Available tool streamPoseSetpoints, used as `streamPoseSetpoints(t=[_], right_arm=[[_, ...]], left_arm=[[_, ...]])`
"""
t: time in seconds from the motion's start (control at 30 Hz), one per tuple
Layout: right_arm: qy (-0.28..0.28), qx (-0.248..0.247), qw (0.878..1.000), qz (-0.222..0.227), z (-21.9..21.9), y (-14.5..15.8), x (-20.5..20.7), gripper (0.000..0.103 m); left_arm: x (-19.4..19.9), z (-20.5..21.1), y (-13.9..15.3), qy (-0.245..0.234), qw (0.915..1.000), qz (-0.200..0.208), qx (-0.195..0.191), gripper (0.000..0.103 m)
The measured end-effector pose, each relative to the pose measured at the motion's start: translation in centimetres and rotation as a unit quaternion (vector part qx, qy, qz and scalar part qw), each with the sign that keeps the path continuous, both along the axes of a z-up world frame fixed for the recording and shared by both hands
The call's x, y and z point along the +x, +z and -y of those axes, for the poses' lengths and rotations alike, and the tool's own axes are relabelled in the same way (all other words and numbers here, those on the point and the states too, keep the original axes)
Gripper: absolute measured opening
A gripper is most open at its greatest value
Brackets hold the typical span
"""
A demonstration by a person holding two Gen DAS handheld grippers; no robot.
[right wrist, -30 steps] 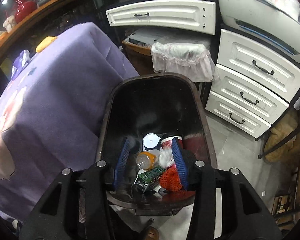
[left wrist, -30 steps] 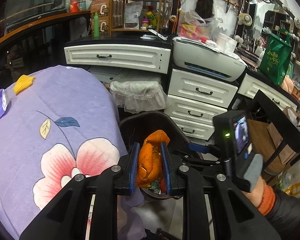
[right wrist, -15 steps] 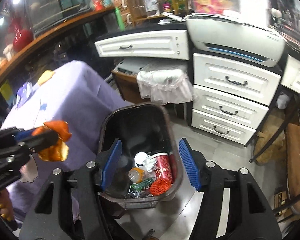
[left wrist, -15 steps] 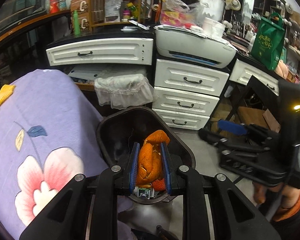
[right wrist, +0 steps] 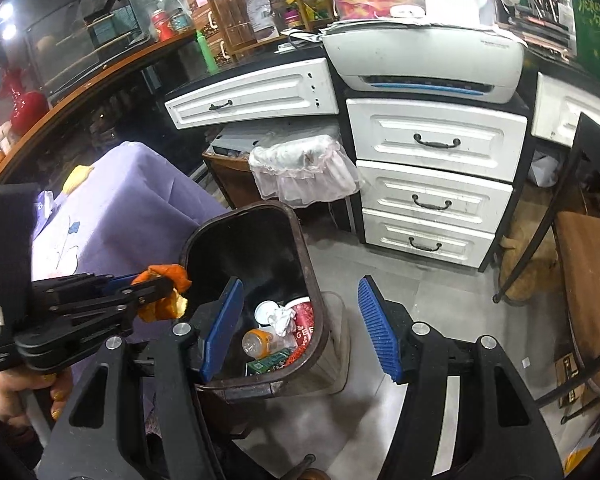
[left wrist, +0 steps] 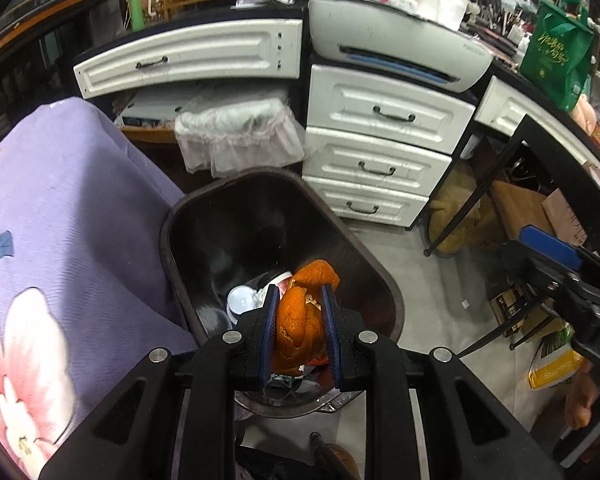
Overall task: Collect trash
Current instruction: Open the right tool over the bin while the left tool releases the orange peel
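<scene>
The orange peel [left wrist: 300,320] is squeezed in my left tool [left wrist: 300,332], now lower and right over the trash bin [left wrist: 384,280], ready to drop in. My right tool [right wrist: 300,320] has pulled back from the bin, wide and holding nothing.

Place: a cluttered shop counter or small back office, hard to tell which.
Desk: white drawers [right wrist: 436,142] with dark handles, centre right.
Machine: a grey-white printer [right wrist: 422,64] on top.
Stock: a wooden shelf [right wrist: 244,8] crowded with packets and jars, top centre.
Counter: a curved wooden counter [right wrist: 80,76], upper left.
Bag: a green tote bag [left wrist: 556,52], upper right.
Table: a purple floral cloth [left wrist: 60,248], left.
</scene>
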State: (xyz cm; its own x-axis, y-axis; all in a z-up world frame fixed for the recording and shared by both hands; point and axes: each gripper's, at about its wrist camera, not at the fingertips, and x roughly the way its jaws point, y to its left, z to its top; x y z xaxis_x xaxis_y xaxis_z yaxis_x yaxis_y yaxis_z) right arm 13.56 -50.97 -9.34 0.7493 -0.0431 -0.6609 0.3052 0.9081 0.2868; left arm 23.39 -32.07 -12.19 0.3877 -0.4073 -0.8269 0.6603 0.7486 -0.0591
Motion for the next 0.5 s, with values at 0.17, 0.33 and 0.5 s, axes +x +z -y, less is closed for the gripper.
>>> streamPoseSetpoints(t=[0.17,0.33,0.5], right_arm=[[0.001,0.006,1.000,-0.002,0.3,-0.6,0.0,0.060],[-0.001,0.010,1.000,-0.006,0.4,-1.0,-0.2,0.060],[-0.001,0.011,1.000,-0.005,0.4,-1.0,-0.2,0.060]], left_arm=[[0.5,0.6,-1.0,0.003,0.9999,-0.010,0.009,0.023],[0.6,1.0,-1.4,0.000,0.9998,-0.018,0.011,0.041],[0.0,1.0,-0.5,-0.005,1.0000,-0.002,0.000,0.057]])
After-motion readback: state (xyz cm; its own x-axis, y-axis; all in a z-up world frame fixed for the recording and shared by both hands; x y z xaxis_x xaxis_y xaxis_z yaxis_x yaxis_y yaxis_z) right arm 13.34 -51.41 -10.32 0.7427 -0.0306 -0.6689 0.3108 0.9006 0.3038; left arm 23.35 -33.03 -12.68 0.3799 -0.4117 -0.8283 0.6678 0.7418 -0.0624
